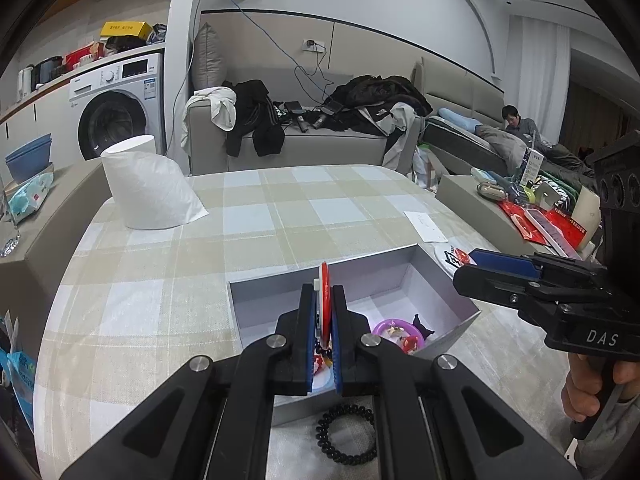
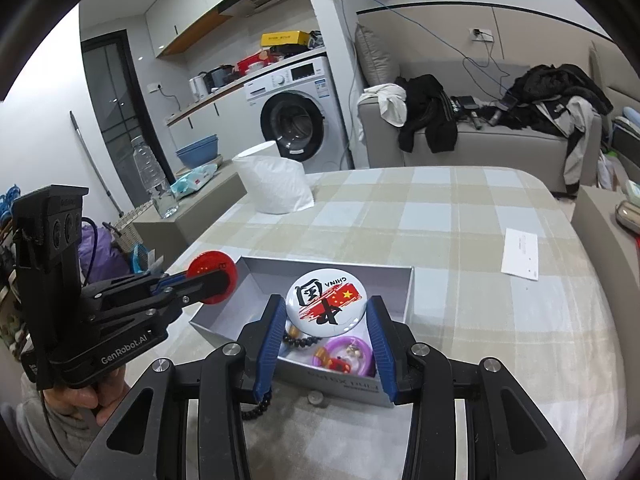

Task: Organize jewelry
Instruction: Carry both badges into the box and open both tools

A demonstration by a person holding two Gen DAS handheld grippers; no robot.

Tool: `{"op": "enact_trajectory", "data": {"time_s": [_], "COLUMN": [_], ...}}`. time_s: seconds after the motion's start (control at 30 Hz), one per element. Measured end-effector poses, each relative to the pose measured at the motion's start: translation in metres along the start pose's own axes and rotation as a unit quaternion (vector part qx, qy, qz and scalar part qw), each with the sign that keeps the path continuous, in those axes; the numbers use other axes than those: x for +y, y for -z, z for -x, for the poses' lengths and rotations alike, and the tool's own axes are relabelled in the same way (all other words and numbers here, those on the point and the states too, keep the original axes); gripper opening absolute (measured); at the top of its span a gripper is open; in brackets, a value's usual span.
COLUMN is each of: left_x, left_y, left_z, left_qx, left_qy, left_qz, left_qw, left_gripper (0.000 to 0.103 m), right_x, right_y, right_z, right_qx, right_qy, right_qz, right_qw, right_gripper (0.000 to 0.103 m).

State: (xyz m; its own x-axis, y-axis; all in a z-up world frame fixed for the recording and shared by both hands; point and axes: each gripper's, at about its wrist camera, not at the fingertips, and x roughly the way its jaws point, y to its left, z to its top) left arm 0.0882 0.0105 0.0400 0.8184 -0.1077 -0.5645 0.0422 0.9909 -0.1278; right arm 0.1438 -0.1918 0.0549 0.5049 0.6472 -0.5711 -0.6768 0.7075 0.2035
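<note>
**Two badges held over the jewelry box**

Both grippers hover above the open grey box [image 2: 404, 292], which sits near the front edge of the checked table [image 2: 460, 216]. The left gripper [image 1: 323, 336] is pinched tight on a red badge [image 1: 324, 292], held edge-on and upright between its pads. The right gripper [image 2: 327, 336] stands partly open, its blue pads pressed against opposite edges of a white round badge [image 2: 325, 306] printed "CHINA", carried face up over the box. Inside the box lie a purple ring [image 2: 352, 350], small red charms and part of a dark bead string. A black coil hair tie [image 1: 346, 434] rests on the table just outside the front wall.

The step in hand looks like dropping each badge into the box. Doing it well likely means lowering each one close to the floor, over a bare patch away from the purple ring, then easing the pads apart, one hand at a time, so neither badge rolls or bounces out.
</note>
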Motion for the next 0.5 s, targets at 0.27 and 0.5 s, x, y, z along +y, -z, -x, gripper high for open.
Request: {"op": "enact_trajectory", "data": {"time_s": [0.27, 0.5], "left_x": [0.004, 0.003], "left_y": [0.002, 0.005], "left_z": [-0.013, -0.022], "left_qx": [0.011, 0.024], "left_qy": [-0.008, -0.009], "left_qz": [0.007, 0.005], "left_qw": [0.9999, 0.9997], "left_gripper": [0.003, 0.003], "right_x": [0.000, 0.000], "right_y": [-0.003, 0.002], "right_z": [-0.013, -0.030], "right_qx": [0.009, 0.030], "right_qy": [-0.001, -0.002], "right_qz": [-0.001, 0.000], "right_qw": [1.000, 1.000], "right_gripper": [0.040, 0.040]}}
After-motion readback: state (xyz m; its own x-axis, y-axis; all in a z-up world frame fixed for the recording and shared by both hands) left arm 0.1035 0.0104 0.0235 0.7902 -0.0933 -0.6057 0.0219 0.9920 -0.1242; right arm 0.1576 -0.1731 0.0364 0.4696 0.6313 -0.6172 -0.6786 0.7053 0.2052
